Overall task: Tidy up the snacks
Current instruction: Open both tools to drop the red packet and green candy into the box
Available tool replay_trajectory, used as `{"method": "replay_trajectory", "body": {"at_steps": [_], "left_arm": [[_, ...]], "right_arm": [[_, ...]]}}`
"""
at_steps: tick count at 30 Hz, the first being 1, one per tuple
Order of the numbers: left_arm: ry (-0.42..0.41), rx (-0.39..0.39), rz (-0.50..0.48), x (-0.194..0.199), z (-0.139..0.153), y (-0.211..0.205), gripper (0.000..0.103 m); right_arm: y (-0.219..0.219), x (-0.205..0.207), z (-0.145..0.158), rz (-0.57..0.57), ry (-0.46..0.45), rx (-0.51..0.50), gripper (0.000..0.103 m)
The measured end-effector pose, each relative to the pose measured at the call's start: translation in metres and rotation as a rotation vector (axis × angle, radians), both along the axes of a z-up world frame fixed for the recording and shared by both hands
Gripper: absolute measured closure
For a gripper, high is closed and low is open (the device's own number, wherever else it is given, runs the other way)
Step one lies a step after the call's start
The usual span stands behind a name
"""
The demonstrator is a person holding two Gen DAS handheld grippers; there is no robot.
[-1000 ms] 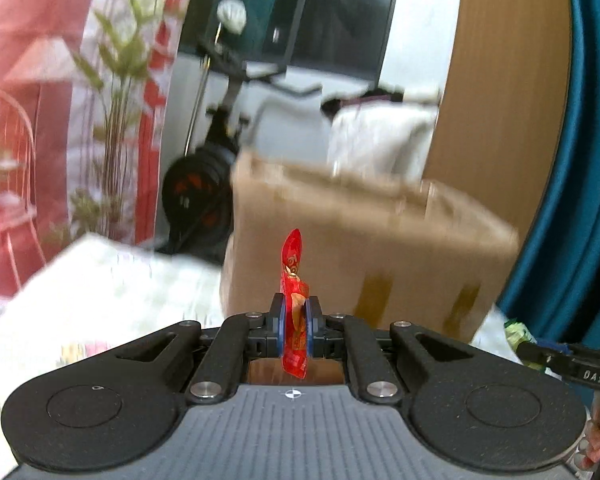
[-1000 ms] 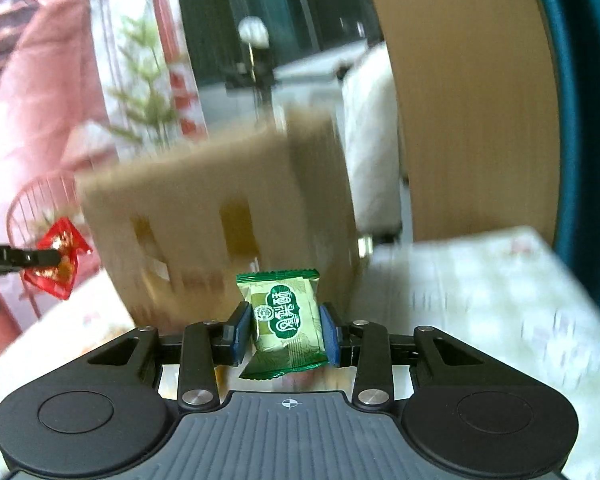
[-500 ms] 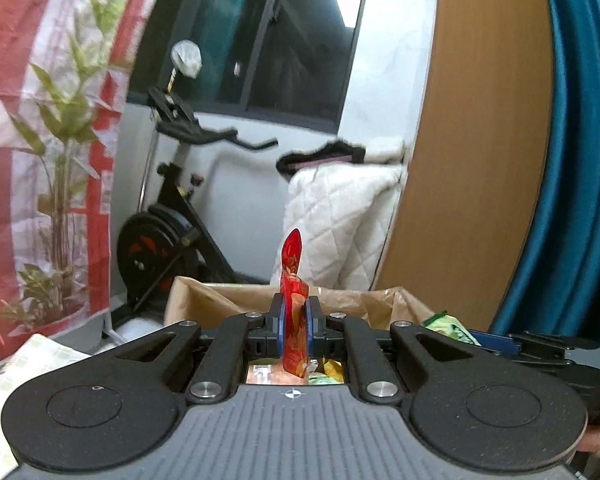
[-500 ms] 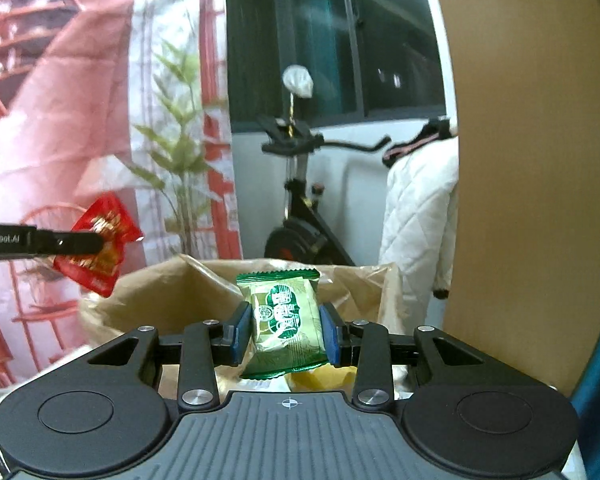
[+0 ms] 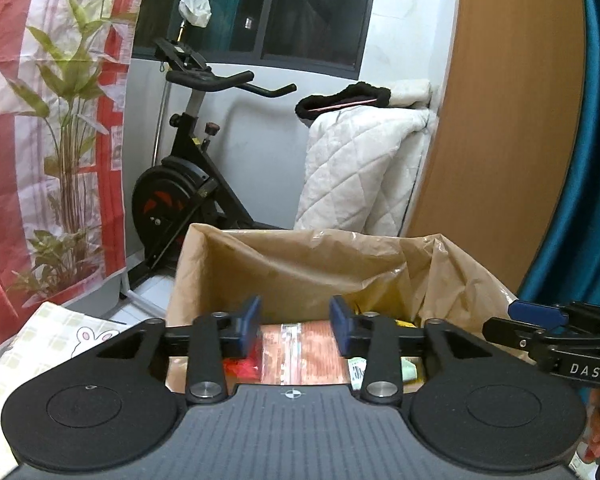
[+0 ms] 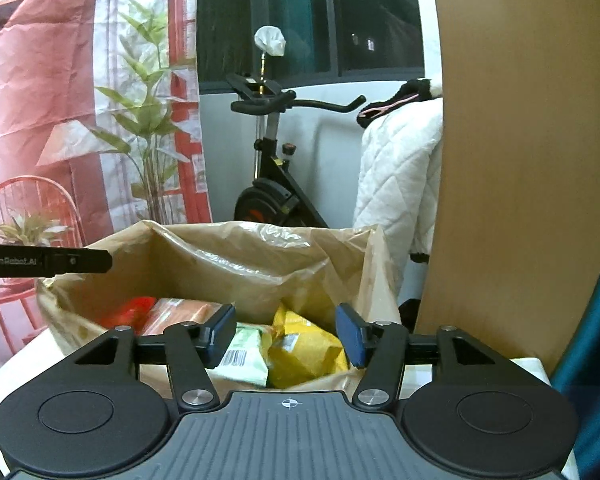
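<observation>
Inside the lined box [image 5: 300, 264] lie the snacks: an orange pack [image 5: 300, 354], a red one [image 5: 240, 368], a green pack [image 6: 244, 354] and a yellow bag [image 6: 308, 350]. Above them the left gripper [image 5: 296, 320] and right gripper [image 6: 286, 334] hover, jaws opening with nothing between them. Behind stand an exercise bike [image 5: 180, 196] and a white quilt [image 5: 360, 172].

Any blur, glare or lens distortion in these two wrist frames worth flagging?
Left wrist view: sharp, no motion blur; fisheye bows the wooden panel; ceiling light reflects in the dark window. Right wrist view: also crisp; glossy bag lining of the box shows mild sheen; the curtain curves at the dim right edge.
</observation>
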State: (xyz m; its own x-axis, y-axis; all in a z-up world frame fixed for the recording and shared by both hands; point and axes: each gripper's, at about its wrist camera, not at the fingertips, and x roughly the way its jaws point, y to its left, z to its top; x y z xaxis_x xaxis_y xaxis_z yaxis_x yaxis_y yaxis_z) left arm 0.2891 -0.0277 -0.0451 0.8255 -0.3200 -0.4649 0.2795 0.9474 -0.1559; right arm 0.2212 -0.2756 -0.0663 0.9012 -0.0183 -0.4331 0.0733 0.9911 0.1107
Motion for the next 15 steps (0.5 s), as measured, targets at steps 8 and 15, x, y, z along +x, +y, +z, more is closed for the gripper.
{"method": "replay_trajectory", "body": {"at_steps": [8, 15], "left_arm": [[0.001, 0.027, -0.040, -0.037, 0.017, 0.016, 0.057], [0.096, -0.014, -0.012, -0.066, 0.005, 0.042, 0.058]], "right_arm": [[0.005, -0.039, 0.014, 0.034, -0.057, 0.053, 0.051], [0.016, -0.071, 0.004, 0.059, -0.049, 0.115, 0.051]]}}
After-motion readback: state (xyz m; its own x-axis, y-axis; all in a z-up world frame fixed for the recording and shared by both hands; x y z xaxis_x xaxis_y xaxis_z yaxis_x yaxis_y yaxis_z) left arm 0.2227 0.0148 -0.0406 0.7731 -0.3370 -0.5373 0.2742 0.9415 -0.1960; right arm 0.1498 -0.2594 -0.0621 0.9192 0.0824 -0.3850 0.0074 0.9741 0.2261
